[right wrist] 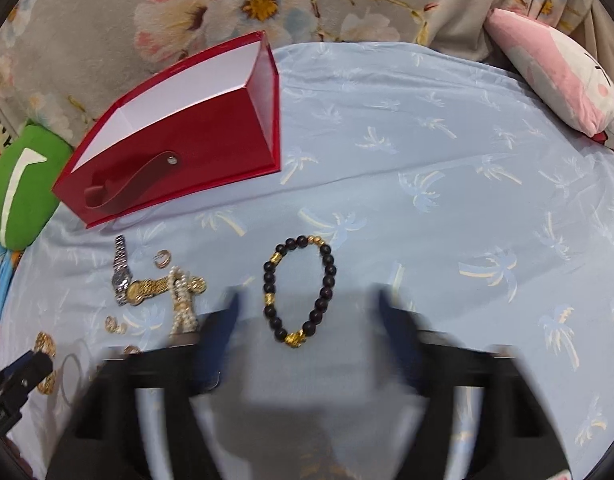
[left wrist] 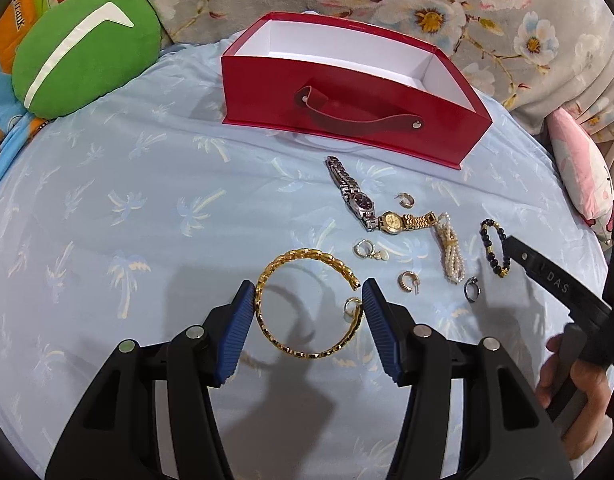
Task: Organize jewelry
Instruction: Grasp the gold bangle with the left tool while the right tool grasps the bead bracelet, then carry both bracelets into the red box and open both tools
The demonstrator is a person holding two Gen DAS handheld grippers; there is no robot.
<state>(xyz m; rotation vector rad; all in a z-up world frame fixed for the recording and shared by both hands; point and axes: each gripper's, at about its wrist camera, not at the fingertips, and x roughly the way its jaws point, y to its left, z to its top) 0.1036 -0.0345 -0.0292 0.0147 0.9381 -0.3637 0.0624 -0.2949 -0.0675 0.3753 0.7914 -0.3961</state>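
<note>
From the left wrist view we read "DAS" on the black finger of the right gripper (left wrist: pixel 547 284), which enters near the blue cloth's (left wrist: pixel 127 208) right edge with a hand (left wrist: pixel 575 384) behind it. On the orange cushion (left wrist: pixel 17 20) at the top left corner, letters like "rank" show, cut off. The left gripper (left wrist: pixel 307 300) holds the gold bangle (left wrist: pixel 307 304) between its blue pads (left wrist: pixel 243 320), which press its sides, the ring lifted above its shadow. Past it lie a silver watch (left wrist: pixel 353 194), gold watch (left wrist: pixel 403 222), pearl strand (left wrist: pixel 451 252), black bead bracelet (left wrist: pixel 493 246), several small rings (left wrist: pixel 407 282), and the open red box (left wrist: pixel 347 108) near the far edge; a green cushion (left wrist: pixel 83 48) sits to the left.

From the right wrist view no writing is legible. Our right gripper (right wrist: pixel 307 312) is smeared by blur, yet its fingers seem spread wide, the bead bracelet (right wrist: pixel 299 288) lying flat on the cloth (right wrist: pixel 467 160) between them, untouched. A pink cushion (right wrist: pixel 555 76) appears fully at the far right corner. The bangle (right wrist: pixel 47 364) is mostly hidden behind the left gripper's tip (right wrist: pixel 19 380).
</note>
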